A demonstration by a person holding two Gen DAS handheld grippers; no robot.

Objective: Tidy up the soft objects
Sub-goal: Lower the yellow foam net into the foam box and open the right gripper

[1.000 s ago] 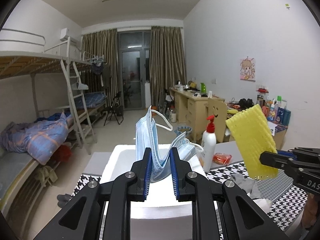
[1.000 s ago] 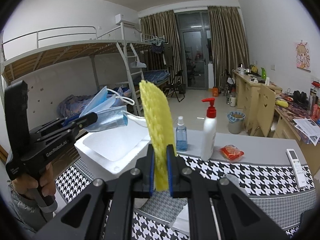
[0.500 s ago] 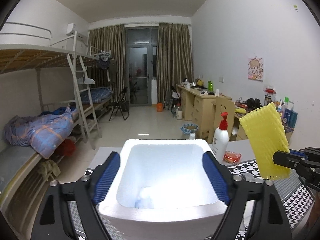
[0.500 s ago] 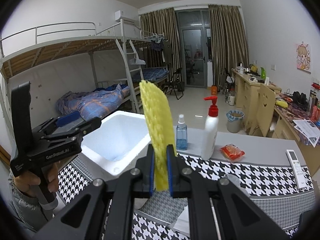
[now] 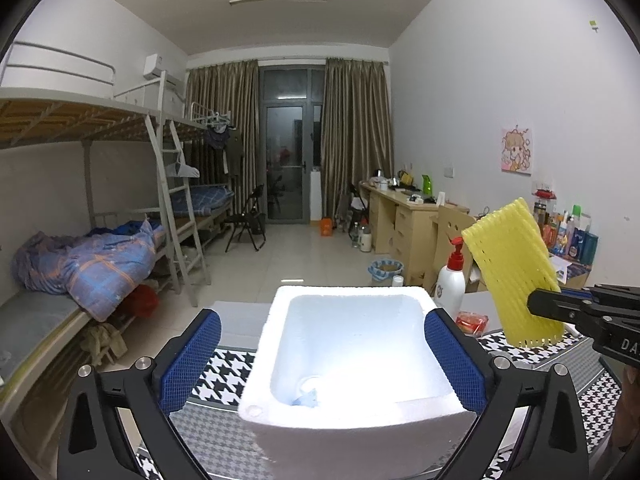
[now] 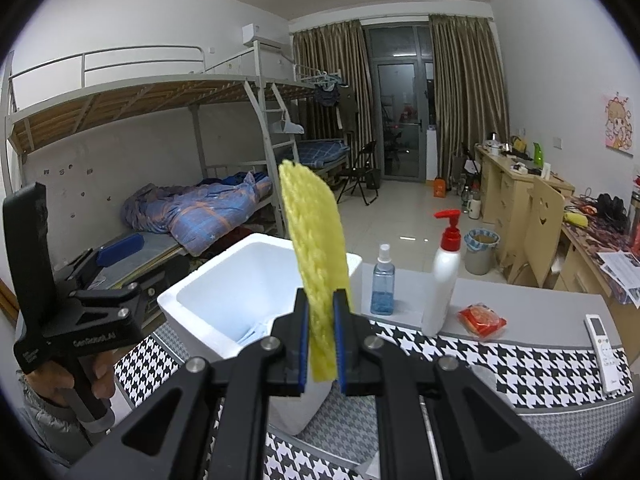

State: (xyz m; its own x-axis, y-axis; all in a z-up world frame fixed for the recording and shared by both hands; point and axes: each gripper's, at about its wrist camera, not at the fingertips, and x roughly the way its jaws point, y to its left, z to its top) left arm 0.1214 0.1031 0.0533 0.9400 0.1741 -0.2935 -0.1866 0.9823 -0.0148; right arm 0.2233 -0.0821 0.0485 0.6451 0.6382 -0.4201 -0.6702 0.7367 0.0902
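The left gripper (image 5: 322,364) is hovering over a white foam box (image 5: 352,416), its jaws opening to their widest with nothing pinched between them; the blue pads (image 5: 188,360) are flanking the box's side walls without pressing on them. A blue face mask (image 5: 306,398) is lying at the bottom of the box, near the front wall, only partly visible in the glare.

The right gripper (image 6: 320,344) is clamping a yellow foam net sleeve (image 6: 316,248) by its lower end, the jaws nearly closed on it. The sleeve is standing roughly upright above the fingers, in the air beside the box's right rim and not inside it; in the left wrist view it (image 5: 514,268) is leaning slightly to the left.

The box is sitting on a table covered with a houndstooth cloth (image 6: 500,364). Behind the box, a blue spray bottle (image 6: 383,282) and a white pump bottle (image 6: 442,280) with a red head are standing side by side, a red packet (image 6: 482,320) is lying just right of them, and a white remote control (image 6: 604,350) is resting near the table's right edge.
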